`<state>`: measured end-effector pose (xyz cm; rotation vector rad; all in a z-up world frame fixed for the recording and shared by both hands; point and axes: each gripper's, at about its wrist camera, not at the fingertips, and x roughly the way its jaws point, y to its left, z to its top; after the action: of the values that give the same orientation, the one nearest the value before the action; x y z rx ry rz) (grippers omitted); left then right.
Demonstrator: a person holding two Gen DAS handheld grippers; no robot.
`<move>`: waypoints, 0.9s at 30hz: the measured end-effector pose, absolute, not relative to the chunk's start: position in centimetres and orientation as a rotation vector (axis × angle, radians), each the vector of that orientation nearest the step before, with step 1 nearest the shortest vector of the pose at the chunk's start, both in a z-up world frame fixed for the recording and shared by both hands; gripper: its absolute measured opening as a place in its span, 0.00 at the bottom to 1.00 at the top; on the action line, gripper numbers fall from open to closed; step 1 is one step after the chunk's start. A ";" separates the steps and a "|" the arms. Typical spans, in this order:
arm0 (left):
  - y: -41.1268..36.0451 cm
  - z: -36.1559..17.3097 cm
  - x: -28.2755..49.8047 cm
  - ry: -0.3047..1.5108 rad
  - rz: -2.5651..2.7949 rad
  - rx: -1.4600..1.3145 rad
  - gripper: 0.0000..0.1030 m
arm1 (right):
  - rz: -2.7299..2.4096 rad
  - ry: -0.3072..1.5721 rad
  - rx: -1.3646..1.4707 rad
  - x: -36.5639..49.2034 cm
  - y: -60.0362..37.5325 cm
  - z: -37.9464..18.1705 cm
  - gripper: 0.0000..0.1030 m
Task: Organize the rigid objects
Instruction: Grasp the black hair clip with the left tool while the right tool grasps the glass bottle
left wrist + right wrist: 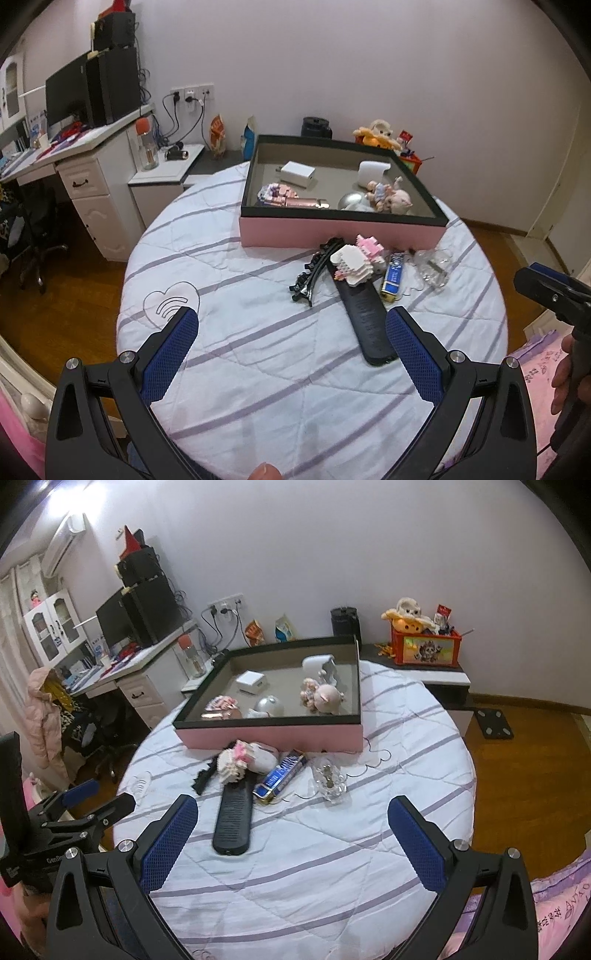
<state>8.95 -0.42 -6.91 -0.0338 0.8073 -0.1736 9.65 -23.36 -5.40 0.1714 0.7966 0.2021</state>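
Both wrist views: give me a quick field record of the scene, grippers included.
surface: round table with striped quilted cover
container: pink tray, black rim, at the far side
in tray: white charger, pig figurine, silver dome
loose, in front of tray: black comb, block figure, blue tube, clear glass piece, black hair clip
left gripper: open, empty
right gripper: open, empty

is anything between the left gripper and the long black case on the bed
Nothing visible does. The left gripper is open, with only bare striped bedspread ahead of it. The black case lies just inside its right finger, near end free; only the case's far end sits under the white block toy.
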 end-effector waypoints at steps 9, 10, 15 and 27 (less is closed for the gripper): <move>-0.6 -10.8 12.9 0.862 -0.168 0.000 1.00 | 0.170 0.866 0.158 12.7 -24.0 -8.5 1.00; -0.7 -11.2 13.3 0.867 -0.169 0.006 1.00 | 0.167 0.876 0.156 13.1 -24.0 -8.9 1.00; -1.2 -13.5 15.9 0.907 -0.174 0.029 1.00 | 0.159 0.904 0.144 14.6 -23.9 -10.3 1.00; -2.3 -16.0 19.9 0.954 -0.179 0.070 0.98 | 0.144 0.949 0.127 17.4 -23.6 -12.6 1.00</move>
<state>19.95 -2.26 -15.98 0.0698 0.9544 -0.1790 17.40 -23.64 -12.57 0.1270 0.9493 0.1444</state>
